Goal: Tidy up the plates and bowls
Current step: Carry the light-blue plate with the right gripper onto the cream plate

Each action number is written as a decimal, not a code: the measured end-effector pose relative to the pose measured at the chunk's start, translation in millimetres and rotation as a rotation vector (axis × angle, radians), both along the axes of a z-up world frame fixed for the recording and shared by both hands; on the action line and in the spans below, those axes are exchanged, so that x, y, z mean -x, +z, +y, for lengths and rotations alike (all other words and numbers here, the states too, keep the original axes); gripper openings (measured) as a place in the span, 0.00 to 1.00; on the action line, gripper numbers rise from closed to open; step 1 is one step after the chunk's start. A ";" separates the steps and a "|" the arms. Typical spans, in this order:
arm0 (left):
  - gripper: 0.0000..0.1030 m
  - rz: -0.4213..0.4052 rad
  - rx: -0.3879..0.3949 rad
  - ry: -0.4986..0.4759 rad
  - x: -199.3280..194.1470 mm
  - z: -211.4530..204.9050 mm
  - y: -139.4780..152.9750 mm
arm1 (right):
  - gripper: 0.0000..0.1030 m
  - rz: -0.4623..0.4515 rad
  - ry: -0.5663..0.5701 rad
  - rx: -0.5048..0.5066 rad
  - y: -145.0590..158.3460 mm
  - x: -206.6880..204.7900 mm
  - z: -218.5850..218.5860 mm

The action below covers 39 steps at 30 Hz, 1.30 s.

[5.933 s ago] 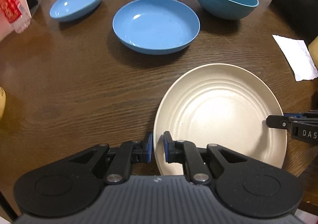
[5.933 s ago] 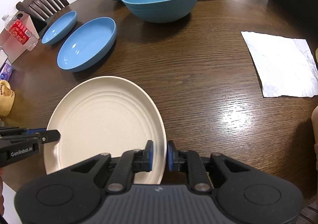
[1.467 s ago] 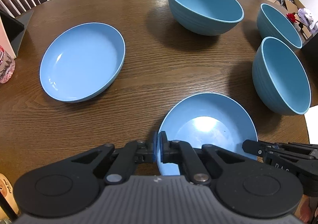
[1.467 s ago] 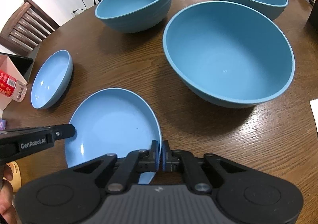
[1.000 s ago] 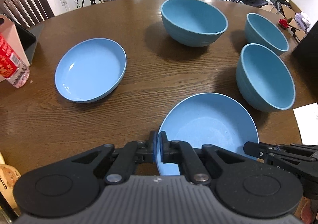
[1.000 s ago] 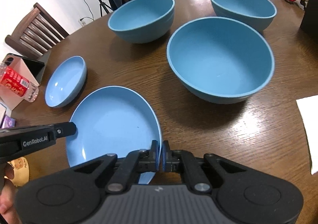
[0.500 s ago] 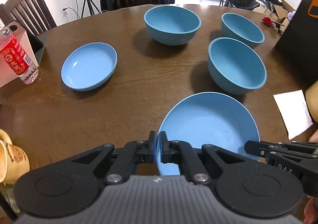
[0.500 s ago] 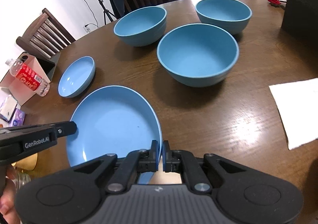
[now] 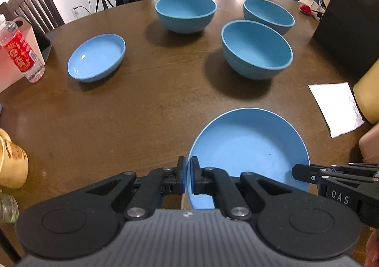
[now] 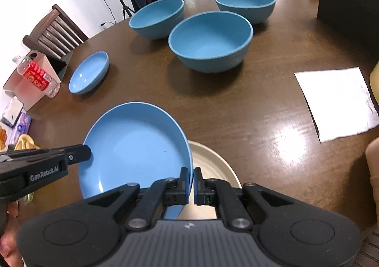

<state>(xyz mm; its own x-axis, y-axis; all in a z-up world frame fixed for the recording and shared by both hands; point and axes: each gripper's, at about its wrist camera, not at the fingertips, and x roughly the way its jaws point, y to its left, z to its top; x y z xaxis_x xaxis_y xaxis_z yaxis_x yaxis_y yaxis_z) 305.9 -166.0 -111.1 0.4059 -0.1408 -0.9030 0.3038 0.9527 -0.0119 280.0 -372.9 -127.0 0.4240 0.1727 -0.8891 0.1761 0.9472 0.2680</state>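
Nearest the cameras, the left hand-held gripper (image 9: pixel 187 175) pinches the left rim of a shallow blue plate (image 9: pixel 248 148), its blue pads pressed onto the edge. The right hand-held gripper (image 10: pixel 191 183) pinches the opposite rim of the same blue plate (image 10: pixel 135 146) in the same way, so the plate is carried between the two, tilted. In the right wrist view a cream plate (image 10: pixel 213 162) lies on the table (image 10: pixel 260 124) just under the blue plate's near right edge, partly hidden by it and by the gripper. Whether the two plates touch cannot be told.

To the right on the table lies a white paper napkin (image 10: pixel 336 101). At the left edge stands a yellowish mug (image 9: pixel 10 162).

Farther out, a second shallow blue plate (image 9: pixel 96 61) rests on the left part of the table, well apart from the carried one, with a water bottle (image 9: pixel 20 51) bearing a red label beside it at the table's edge. Across the middle and back stand three deep blue bowls: the nearest bowl (image 9: pixel 257 47), a right rear bowl (image 9: pixel 268 14) just behind it, and a left rear bowl (image 9: pixel 186 11). All three stand upright and separate.

Beyond the table are wooden chairs (image 9: pixel 28 8), one draped with dark clothing.
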 end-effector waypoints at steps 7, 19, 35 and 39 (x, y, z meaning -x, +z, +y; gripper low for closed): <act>0.04 0.017 -0.023 -0.004 19.0 -7.3 -10.7 | 0.04 0.029 0.014 -0.004 -12.9 18.6 -3.2; 0.05 0.066 -0.054 0.002 32.0 -14.8 -32.7 | 0.04 0.077 0.031 -0.009 -28.7 26.9 -9.7; 0.05 0.094 -0.102 -0.014 29.7 -26.9 -57.7 | 0.04 0.094 0.050 -0.001 -49.5 21.1 -13.7; 0.05 0.103 -0.111 -0.011 27.1 -27.2 -61.5 | 0.04 0.101 0.059 0.000 -53.5 17.3 -11.5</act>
<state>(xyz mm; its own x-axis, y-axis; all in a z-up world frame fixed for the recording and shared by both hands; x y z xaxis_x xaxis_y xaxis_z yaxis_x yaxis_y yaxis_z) 278.9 -193.2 -172.6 0.3097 -0.0419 -0.9499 0.3166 0.9466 0.0614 262.6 -384.4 -180.5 0.3215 0.1951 -0.9266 0.1457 0.9567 0.2520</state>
